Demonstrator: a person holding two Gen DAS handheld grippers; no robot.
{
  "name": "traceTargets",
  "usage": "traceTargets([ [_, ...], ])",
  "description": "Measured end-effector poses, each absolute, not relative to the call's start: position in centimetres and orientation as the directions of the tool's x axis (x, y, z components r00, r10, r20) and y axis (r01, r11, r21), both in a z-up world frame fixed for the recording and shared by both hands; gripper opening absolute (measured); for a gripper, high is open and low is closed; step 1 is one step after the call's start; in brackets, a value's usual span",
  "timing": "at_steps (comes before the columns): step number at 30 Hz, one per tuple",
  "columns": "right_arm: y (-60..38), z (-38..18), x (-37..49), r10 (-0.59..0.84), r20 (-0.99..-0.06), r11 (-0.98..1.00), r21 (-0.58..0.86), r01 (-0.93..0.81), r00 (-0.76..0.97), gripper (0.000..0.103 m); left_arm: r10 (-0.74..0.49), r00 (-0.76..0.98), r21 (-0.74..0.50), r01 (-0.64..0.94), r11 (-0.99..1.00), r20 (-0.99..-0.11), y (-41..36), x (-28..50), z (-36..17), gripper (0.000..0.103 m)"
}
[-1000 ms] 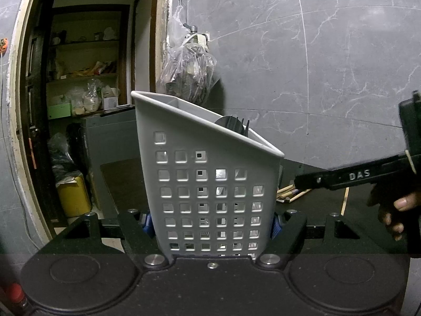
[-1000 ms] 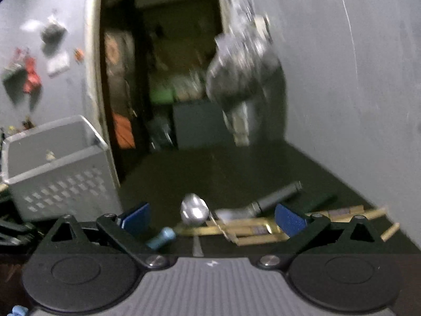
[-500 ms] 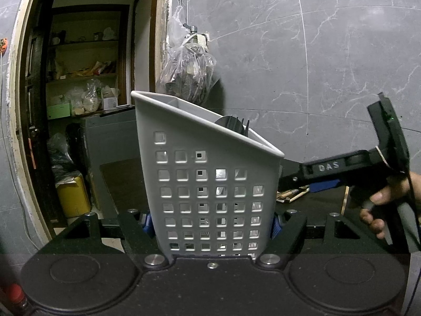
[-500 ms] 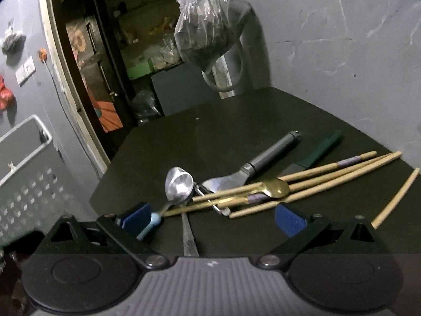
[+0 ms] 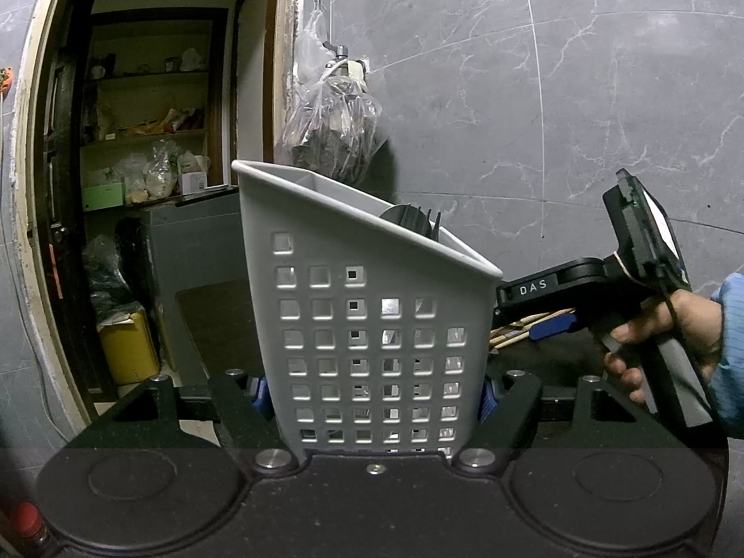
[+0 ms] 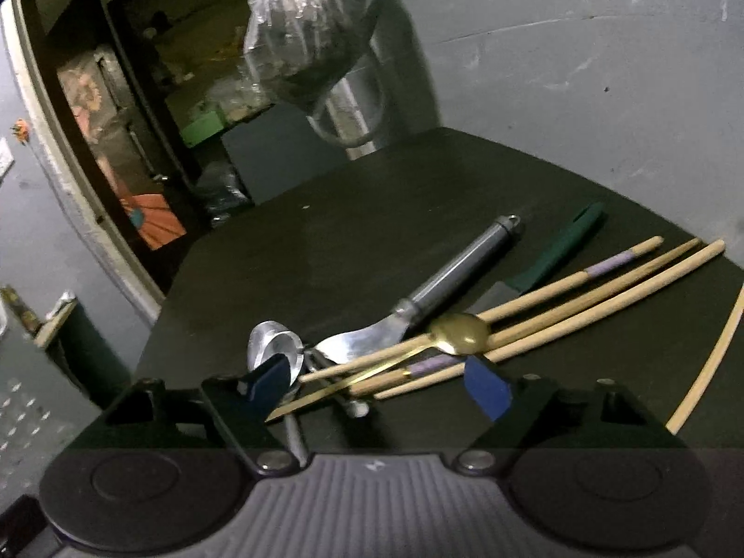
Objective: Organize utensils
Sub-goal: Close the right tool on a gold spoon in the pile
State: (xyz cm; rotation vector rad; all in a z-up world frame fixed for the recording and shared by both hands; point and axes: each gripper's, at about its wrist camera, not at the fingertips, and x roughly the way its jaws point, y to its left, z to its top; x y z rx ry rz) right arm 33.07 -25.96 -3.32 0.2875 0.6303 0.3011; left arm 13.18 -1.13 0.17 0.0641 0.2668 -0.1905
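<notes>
Perforated grey plastic caddy (image 5: 372, 325) — slant-rimmed

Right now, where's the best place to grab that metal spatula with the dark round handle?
Grip the spatula's dark handle near its far end, coming from above with jaws across it. That end lies bare on the table, while its blade sits tangled under the chopsticks and gold spoon.

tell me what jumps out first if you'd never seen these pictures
The grey perforated utensil caddy fills the middle of the left wrist view, clamped in the left tool, with a black utensil poking above its rim. In the right wrist view, a heap of wooden chopsticks, a gold spoon and a silver spoon lies on the dark table, just ahead of the right tool, whose jaws have been closing.
</notes>
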Motion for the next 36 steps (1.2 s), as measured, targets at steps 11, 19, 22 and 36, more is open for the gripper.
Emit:
traceTargets([
  [11, -25.4, -3.3, 33.6, 0.304, -0.532, 0.94, 0.305, -0.157, 0.79, 0.076, -0.179, 0.947, 0.037, 0.196, 0.98, -0.268, -1.1, 13.1, 0.1, 0.076],
  [19, -25.3, -3.1, 34.7, 0.295, -0.525, 0.946, 0.278, -0.167, 0.798, 0.066, -0.179, 0.947, 0.037, 0.196, 0.98, -0.268, -1.1, 13.2, 0.1, 0.076],
  [22, -25.0, -3.0, 35.4, 0.29, -0.526, 0.949, 0.265, -0.17, 0.799, 0.064, -0.181, 0.946, 0.032, 0.197, 0.98, -0.269, -1.2, 13.1, 0.2, 0.076],
  [36, -24.0, -3.1, 36.9, 0.264, -0.572, 0.964, 0.183, -0.193, 0.777, 0.064, -0.183, 0.946, 0.028, 0.198, 0.98, -0.269, -1.4, 13.0, 0.1, 0.076],
])
